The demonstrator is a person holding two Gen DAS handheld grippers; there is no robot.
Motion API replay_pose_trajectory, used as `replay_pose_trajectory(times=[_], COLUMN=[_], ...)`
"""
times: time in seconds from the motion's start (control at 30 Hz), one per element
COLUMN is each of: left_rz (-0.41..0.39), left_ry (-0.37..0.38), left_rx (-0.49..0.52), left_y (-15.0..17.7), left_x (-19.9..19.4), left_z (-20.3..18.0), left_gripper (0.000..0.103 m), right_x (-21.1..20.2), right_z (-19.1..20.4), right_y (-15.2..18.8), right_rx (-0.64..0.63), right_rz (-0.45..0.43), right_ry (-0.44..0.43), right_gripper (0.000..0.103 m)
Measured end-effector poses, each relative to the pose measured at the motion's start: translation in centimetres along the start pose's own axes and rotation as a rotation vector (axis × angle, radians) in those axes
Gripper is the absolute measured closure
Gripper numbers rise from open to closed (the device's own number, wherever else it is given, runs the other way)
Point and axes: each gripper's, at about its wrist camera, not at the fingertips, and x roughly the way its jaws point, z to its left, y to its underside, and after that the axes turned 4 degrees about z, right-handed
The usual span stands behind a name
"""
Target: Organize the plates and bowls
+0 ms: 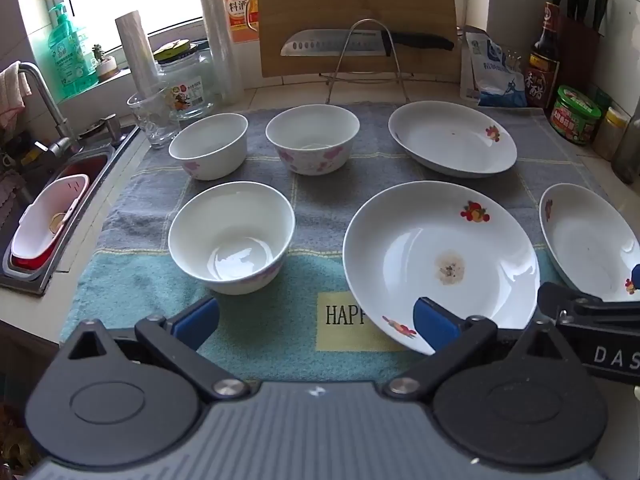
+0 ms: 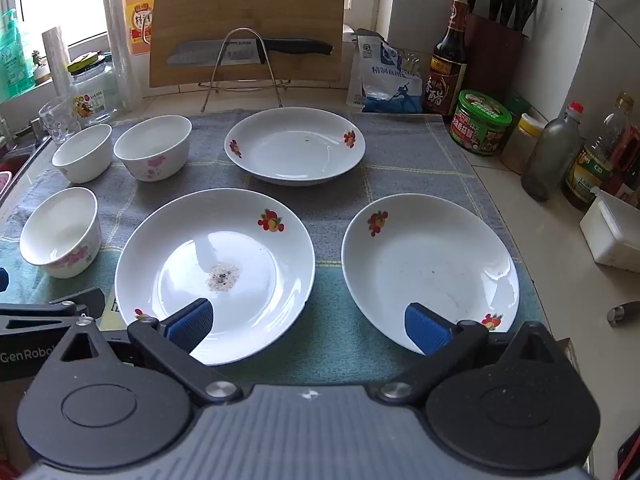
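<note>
Three white plates with fruit prints lie on a grey and teal towel [image 1: 256,336] [image 2: 340,336]: a stained near plate [image 1: 440,260] [image 2: 216,268], a right plate [image 1: 588,240] [image 2: 428,268] and a far plate [image 1: 452,138] [image 2: 294,144]. Three white bowls with pink flowers stand to the left: a near bowl [image 1: 231,236] [image 2: 60,232], a far left bowl [image 1: 208,146] [image 2: 82,152], a far middle bowl [image 1: 313,138] [image 2: 154,146]. My left gripper [image 1: 316,322] hangs open above the towel's front, between the near bowl and stained plate. My right gripper [image 2: 308,326] is open between the two near plates.
A sink [image 1: 60,208] with a red and white basket lies left of the towel. Behind stand a glass [image 1: 154,120], a jar, a cutting board [image 1: 356,12] with a knife on a wire rack, bottles and jars [image 2: 480,122] at right, and a white box [image 2: 612,236].
</note>
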Motion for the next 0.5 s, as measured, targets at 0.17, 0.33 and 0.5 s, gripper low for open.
replay_pose_trajectory(times=[0.17,0.33,0.5], left_rz=[-0.008,-0.009,-0.015], left_ry=[-0.006,0.013,0.001], left_rx=[0.002,-0.015,-0.015], left_y=[0.0,0.0,0.1], left_x=[0.0,-0.2,-0.7], left_z=[-0.4,0.9,0.4], left_gripper=[0.001,0.001,0.001], right_x=[-0.3,-0.6,-0.9], right_z=[-0.1,0.1,0.1], right_y=[0.2,-0.2,-0.2], right_rx=[0.006,0.013,0.005], right_rz=[0.002,0.0,-0.007], right_ry=[-0.001,0.001,-0.001], right_gripper=[0.0,0.0,0.0])
